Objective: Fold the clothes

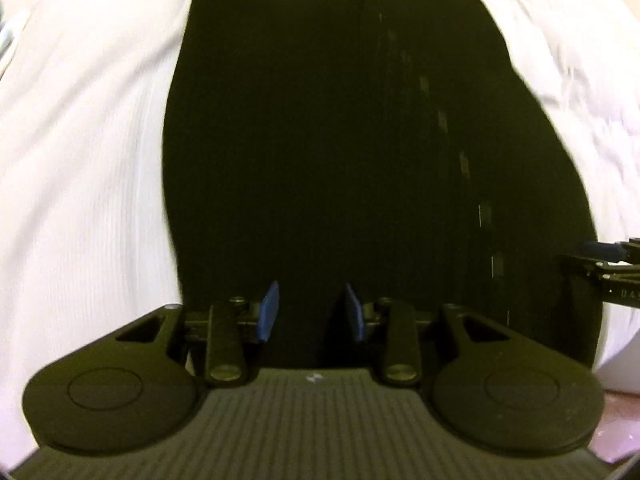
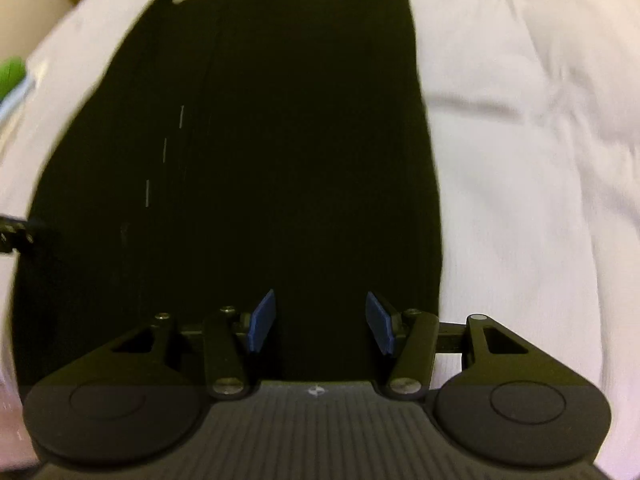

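Note:
A black garment (image 1: 320, 140) lies flat and long on a white bed sheet (image 1: 88, 168), with a faint dashed stitch line down its right side. It also fills the right wrist view (image 2: 260, 140). My left gripper (image 1: 312, 310) is open over the garment's near edge, left part. My right gripper (image 2: 320, 320) is open over the near edge, right part. The right gripper's tip shows at the right edge of the left wrist view (image 1: 608, 264). The left gripper's tip shows at the left edge of the right wrist view (image 2: 16, 234). Nothing is between either pair of blue pads.
The white sheet (image 2: 520, 200) is wrinkled to the right of the garment. A green object (image 2: 10, 76) lies at the far left beyond the bed. A tan surface (image 2: 24, 12) shows in the top left corner.

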A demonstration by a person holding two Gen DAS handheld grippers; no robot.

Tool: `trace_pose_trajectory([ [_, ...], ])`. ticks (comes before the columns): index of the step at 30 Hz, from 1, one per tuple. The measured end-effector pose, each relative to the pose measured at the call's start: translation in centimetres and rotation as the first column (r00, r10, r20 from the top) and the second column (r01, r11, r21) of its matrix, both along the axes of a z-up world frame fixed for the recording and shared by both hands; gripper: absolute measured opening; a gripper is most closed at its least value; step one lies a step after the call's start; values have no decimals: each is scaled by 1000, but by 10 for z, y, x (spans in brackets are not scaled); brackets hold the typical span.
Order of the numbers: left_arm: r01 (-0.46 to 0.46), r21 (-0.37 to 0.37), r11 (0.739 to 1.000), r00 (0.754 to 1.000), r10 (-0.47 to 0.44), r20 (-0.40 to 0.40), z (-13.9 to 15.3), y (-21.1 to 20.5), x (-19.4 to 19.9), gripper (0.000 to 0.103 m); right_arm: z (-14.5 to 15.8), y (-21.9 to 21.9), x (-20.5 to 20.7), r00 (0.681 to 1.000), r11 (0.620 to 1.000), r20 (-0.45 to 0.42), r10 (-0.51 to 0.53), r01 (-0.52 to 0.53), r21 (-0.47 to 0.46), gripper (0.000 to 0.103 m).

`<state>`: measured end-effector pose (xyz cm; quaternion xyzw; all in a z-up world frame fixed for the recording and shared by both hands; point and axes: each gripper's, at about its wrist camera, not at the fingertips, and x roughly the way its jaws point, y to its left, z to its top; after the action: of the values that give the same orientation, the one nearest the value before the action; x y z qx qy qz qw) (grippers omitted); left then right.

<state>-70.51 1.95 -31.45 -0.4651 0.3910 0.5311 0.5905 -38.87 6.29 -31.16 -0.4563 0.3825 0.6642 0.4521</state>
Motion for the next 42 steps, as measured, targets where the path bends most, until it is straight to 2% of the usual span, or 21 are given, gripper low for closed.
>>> trace_pose_trajectory([
  [4,-30,-28,999,999,30,-33,-10,-69,21,31,-12,-65,12,999,998,20,41,-40,-47,55],
  [8,-81,-9,997,994,80,-67,8,-113,46,31,-8,-115,25,996,994,6,90,-89,-68,55],
  [11,-100,46,994,993,102,-57,38,-134,66,31,19,-139,39,997,997,-24,72,-73,-23,55],
  [15,-104,155,982,992,113,-48,86,-162,94,31,74,-165,56,990,990,-119,80,-65,123,55],
  [19,-83,215,973,988,109,-113,127,-186,117,34,118,-188,63,982,976,-158,105,-72,206,55],
  [23,-109,239,965,982,142,-126,152,-222,117,35,149,-209,70,974,964,-183,133,-85,251,55],
  [25,-111,229,967,980,144,-134,158,-236,110,34,156,-210,81,967,954,-184,175,-121,275,55],
  [30,-150,166,975,980,169,-107,163,-258,115,34,168,-223,87,956,941,-143,257,-215,261,55],
  [34,-134,138,981,976,155,-151,174,-260,126,34,165,-233,79,952,931,-103,289,-254,260,55],
  [37,-133,144,981,975,155,-156,183,-257,133,34,165,-233,75,951,926,-82,297,-266,269,55],
  [42,-112,171,979,978,139,-156,194,-255,140,34,169,-233,79,954,931,-99,282,-247,270,55],
])
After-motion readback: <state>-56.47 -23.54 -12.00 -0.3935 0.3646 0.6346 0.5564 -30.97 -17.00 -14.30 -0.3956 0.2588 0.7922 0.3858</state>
